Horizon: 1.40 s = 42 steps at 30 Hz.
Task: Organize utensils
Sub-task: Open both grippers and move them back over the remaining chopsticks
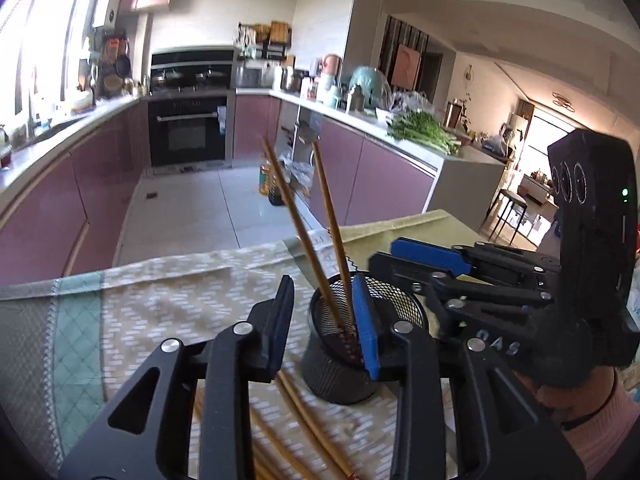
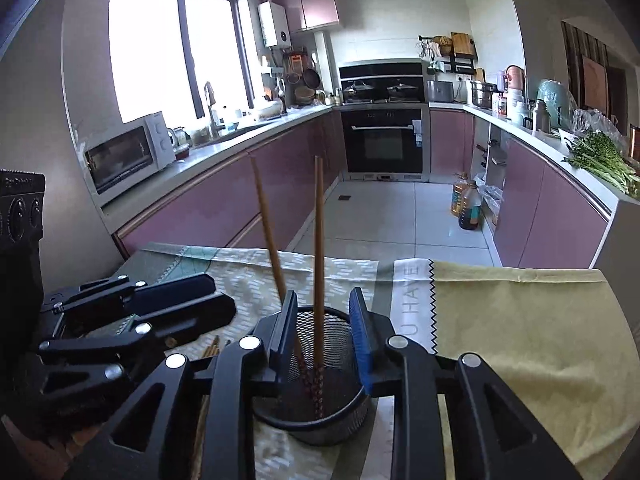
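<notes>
leaning upright (tips down) chopsticks in holder

two chopsticks in mesh cup, tongs apart

loose chopsticks blurred (ends cut off)

Mesh cup on cloth atop worktop; two chopsticks upright in cup. More chopsticks flat on cloth, just left of cup. Oven far behind.
</notes>
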Tool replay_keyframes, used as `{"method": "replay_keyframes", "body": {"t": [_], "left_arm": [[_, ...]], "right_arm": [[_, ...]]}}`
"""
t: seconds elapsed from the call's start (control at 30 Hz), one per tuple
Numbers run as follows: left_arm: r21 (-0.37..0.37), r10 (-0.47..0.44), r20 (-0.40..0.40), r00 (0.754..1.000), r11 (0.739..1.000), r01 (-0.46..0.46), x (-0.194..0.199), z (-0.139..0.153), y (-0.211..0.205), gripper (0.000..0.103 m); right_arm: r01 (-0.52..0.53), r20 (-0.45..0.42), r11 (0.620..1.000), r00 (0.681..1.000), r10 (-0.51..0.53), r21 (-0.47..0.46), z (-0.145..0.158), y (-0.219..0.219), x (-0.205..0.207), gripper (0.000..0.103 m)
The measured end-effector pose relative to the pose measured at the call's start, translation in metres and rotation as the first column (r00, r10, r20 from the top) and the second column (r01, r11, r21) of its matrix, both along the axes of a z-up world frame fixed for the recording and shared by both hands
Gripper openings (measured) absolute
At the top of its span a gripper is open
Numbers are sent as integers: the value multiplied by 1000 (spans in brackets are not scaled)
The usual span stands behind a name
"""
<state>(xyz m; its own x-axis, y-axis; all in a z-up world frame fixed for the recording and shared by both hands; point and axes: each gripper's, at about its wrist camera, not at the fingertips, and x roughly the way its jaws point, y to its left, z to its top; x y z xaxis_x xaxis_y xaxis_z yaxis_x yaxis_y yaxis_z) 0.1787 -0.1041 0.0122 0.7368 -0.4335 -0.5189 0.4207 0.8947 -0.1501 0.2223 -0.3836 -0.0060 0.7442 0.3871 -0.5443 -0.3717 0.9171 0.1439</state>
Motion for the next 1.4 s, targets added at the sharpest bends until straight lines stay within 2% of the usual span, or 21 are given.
{"method": "replay_keyframes", "body": {"t": [0.2,0.27,0.43,0.67,1.07,1.4], "left_arm": [[18,36,30,999,999,-37,-38,4,32,40],[35,58,20,998,998,-58,-49,-3,42,42],[99,135,-39,990,986,-131,-67,-33,65,45],[163,195,-76,978,970,-181,-86,-61,81,50],[200,229,-90,969,957,-208,-101,-72,79,53],[197,231,-207,951,962,-190,-86,-102,84,51]], "right_arm": [[-92,29,995,995,91,32,4,3,-37,31],[-140,25,990,990,139,31,0,9,-51,34],[-202,-51,979,978,202,18,-26,23,-68,35],[-198,-172,980,965,199,22,-65,32,-70,35],[-180,-223,983,960,171,-20,-84,43,-71,35],[-162,-251,985,958,141,-63,-92,51,-61,34]]}}
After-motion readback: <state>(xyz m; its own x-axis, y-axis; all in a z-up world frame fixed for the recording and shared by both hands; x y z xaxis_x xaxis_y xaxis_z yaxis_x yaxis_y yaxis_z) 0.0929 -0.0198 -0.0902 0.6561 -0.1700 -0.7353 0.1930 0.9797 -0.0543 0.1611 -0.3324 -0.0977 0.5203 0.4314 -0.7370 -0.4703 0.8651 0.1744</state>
